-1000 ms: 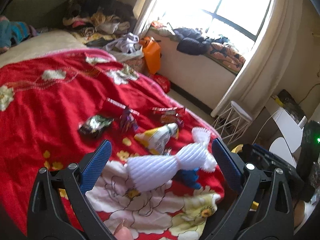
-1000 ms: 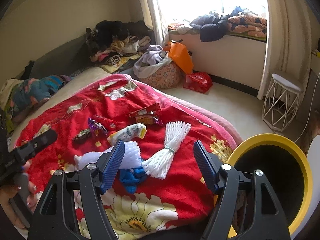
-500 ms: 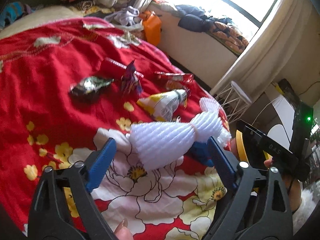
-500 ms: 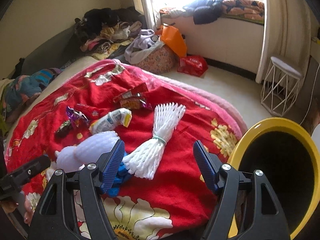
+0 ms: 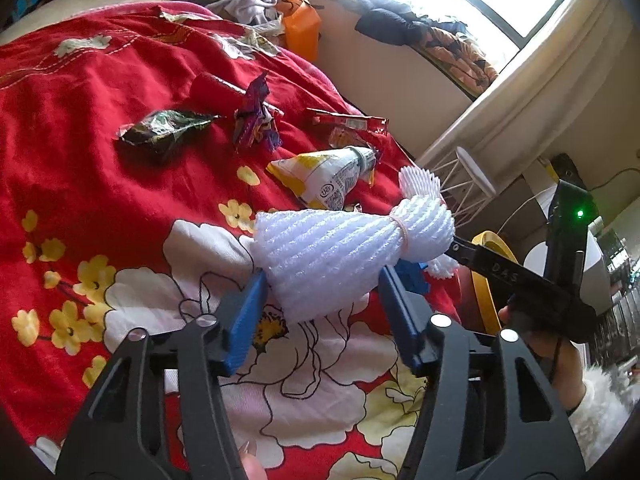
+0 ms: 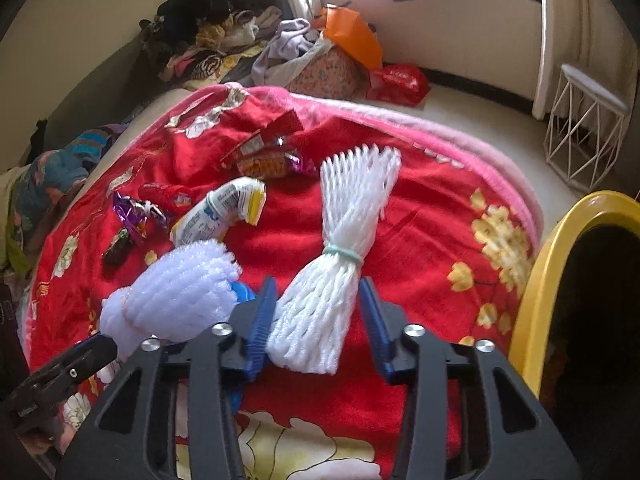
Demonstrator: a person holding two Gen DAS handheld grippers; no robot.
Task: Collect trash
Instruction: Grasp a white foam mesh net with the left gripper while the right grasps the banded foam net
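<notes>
On the red floral blanket (image 5: 80, 160) lies a fat white foam net bundle (image 5: 348, 252). Its wide end sits between the blue pads of my left gripper (image 5: 320, 316), whose jaws are closing with a thin gap left on each side. A slimmer foam net tied with a green band (image 6: 336, 280) has its lower end inside my right gripper (image 6: 320, 324), which is also closing and not pressing on both sides. A blue scrap (image 6: 240, 292) pokes out under the fat bundle (image 6: 180, 292). The yellow-rimmed bin (image 6: 560, 260) stands at the bed's right edge.
Further up the blanket lie a yellow-white snack packet (image 5: 328, 176), a purple wrapper (image 5: 256, 120), a dark wrapper (image 5: 164, 132) and red wrappers (image 5: 348, 124). On the floor stand a white wire stool (image 6: 584, 128), an orange bag (image 6: 352, 36) and a red bag (image 6: 396, 80).
Both grippers have sunk toward the blanket and their jaws have narrowed. Each foam bundle now lies between a pair of pads instead of ahead of them.
</notes>
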